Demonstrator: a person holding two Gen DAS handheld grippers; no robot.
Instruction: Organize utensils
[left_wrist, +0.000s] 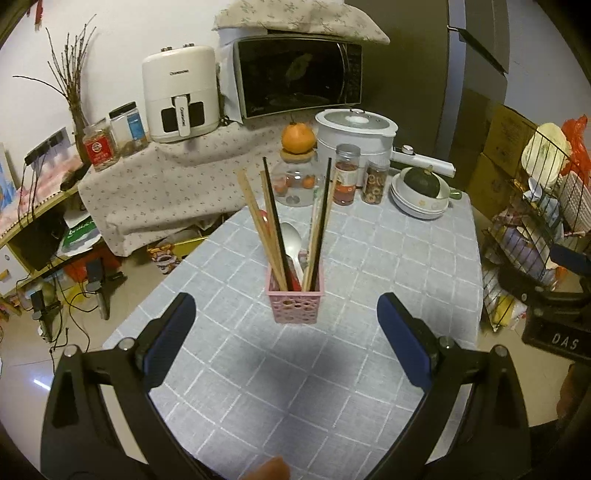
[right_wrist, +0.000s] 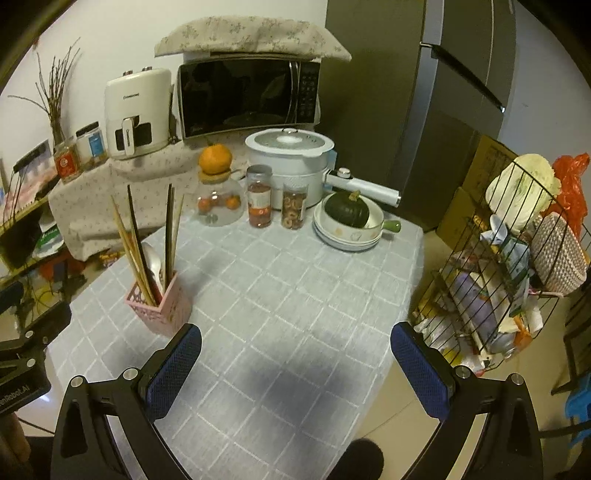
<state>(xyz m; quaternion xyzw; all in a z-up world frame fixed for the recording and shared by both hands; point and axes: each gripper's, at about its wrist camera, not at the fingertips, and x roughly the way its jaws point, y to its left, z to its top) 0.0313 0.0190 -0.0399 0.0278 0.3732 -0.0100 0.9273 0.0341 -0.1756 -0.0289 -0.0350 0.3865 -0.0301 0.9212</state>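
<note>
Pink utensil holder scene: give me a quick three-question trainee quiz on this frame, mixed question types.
1. True or false: the pink holder lies tipped over on the tablecloth.
2. What is in the left gripper? A) a spoon B) a chopstick C) nothing
3. Which metal utensil stands among the chopsticks?

Key: 1 false, it stands upright. 2 C; jaws open, as on the right gripper. 3 the spoon.

Lower ends of chopsticks (left_wrist: 275, 229) and spoon (left_wrist: 291, 240) are hidden inside the pink holder (left_wrist: 295, 304). Jar labels (right_wrist: 259, 199) are too small to read.
</note>
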